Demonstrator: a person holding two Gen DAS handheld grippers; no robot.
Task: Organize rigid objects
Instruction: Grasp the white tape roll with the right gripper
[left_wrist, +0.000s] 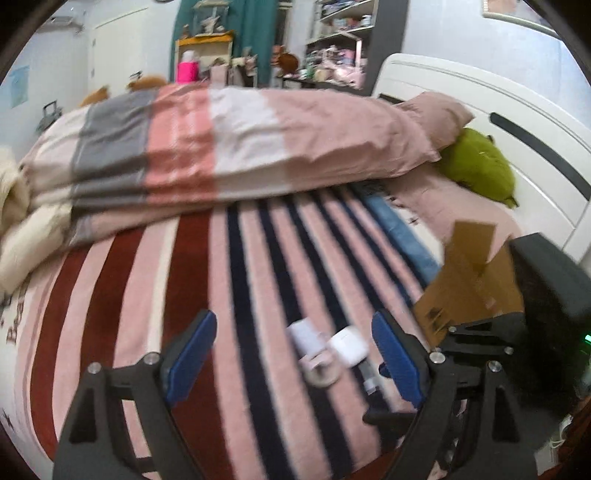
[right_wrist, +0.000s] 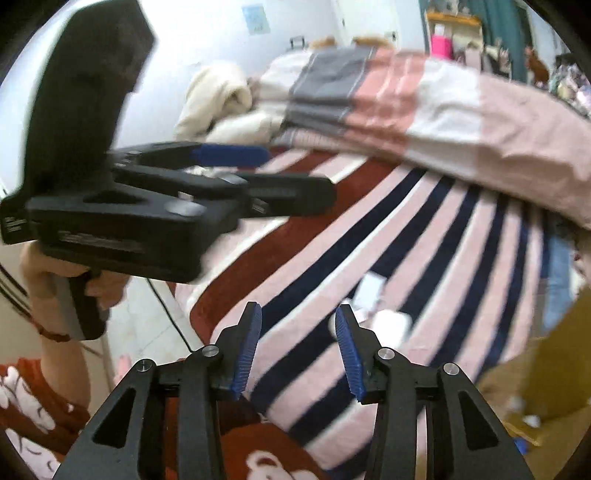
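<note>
Pink blanket (left_wrist: 258, 295) with maroon and navy stripes; blue-padded black tongs (left_wrist: 295, 354).

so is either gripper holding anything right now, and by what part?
Nothing held. The left gripper and the right gripper both have jaws apart and empty, above the striped blanket.

Both my wrist cameras look low and close across the striped bed (left_wrist: 258, 295), sharing the folded duvet (right_wrist: 424, 99).
</note>
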